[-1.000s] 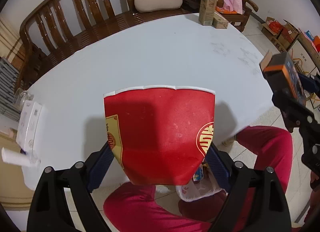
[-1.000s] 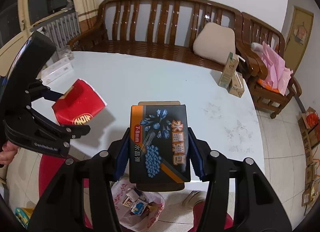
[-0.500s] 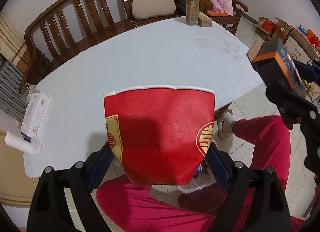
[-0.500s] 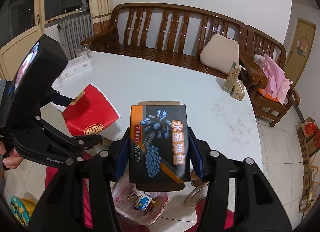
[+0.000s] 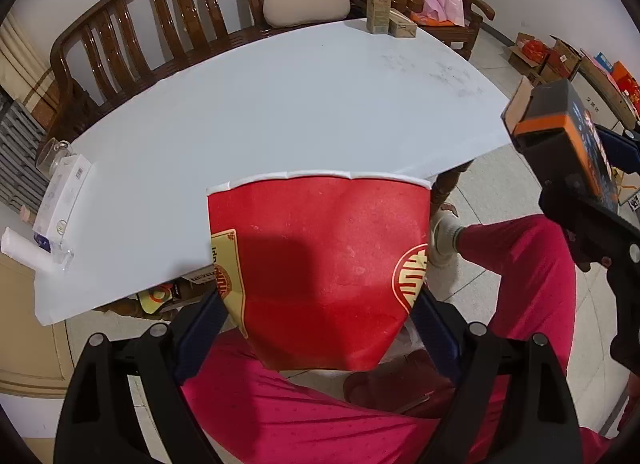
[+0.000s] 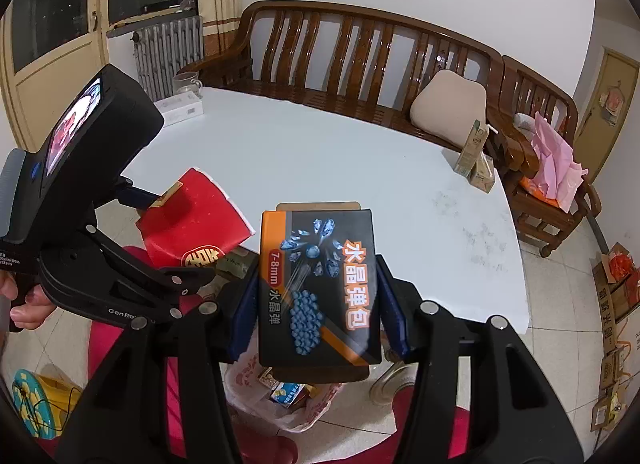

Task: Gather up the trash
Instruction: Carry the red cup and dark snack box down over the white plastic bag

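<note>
My left gripper (image 5: 318, 314) is shut on a flattened red paper cup (image 5: 320, 268) with gold print, held off the near edge of the white table (image 5: 280, 104) above my lap. The cup also shows in the right wrist view (image 6: 192, 228). My right gripper (image 6: 318, 310) is shut on a black and orange box (image 6: 318, 288) with Chinese print, also seen in the left wrist view (image 5: 568, 148). Below the box, on the floor, lies an open plastic trash bag (image 6: 288, 404) with wrappers inside.
Two small cartons (image 6: 476, 160) stand at the table's far right edge. A white box (image 5: 64, 200) and a glass jar (image 5: 50, 152) sit at the left end. A wooden bench (image 6: 360, 48) with a beige cushion (image 6: 448, 104) runs behind. Cardboard boxes (image 6: 616, 292) line the right floor.
Both grippers have pulled back from the table toward me, still holding the cup and the box. The table edge now lies farther off and the trash bag shows more fully below the right gripper.
</note>
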`<control>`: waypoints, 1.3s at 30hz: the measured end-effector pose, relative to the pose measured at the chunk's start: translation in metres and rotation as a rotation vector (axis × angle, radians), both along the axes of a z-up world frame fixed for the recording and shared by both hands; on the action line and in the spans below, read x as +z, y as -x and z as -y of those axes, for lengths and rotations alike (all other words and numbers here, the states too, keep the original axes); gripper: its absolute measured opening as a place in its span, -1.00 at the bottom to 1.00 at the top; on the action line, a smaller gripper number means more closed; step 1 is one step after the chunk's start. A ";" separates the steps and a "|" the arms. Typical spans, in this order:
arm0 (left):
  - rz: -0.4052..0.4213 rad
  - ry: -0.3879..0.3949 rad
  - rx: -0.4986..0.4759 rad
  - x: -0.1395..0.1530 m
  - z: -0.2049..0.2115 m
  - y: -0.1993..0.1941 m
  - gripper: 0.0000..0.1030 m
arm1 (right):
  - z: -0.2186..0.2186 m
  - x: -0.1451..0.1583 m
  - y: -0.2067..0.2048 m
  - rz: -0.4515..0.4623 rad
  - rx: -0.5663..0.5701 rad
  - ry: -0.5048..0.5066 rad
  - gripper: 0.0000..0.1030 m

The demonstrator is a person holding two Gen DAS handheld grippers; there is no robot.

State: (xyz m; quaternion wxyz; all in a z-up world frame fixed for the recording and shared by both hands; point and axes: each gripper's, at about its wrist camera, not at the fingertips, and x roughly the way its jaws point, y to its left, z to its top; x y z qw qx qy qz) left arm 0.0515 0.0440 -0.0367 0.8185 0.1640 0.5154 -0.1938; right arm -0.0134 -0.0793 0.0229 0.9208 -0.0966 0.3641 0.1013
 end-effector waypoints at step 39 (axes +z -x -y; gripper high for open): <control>-0.317 0.029 0.016 -0.170 0.022 0.000 0.65 | 0.019 -0.153 -0.007 -0.319 -0.067 -0.049 0.01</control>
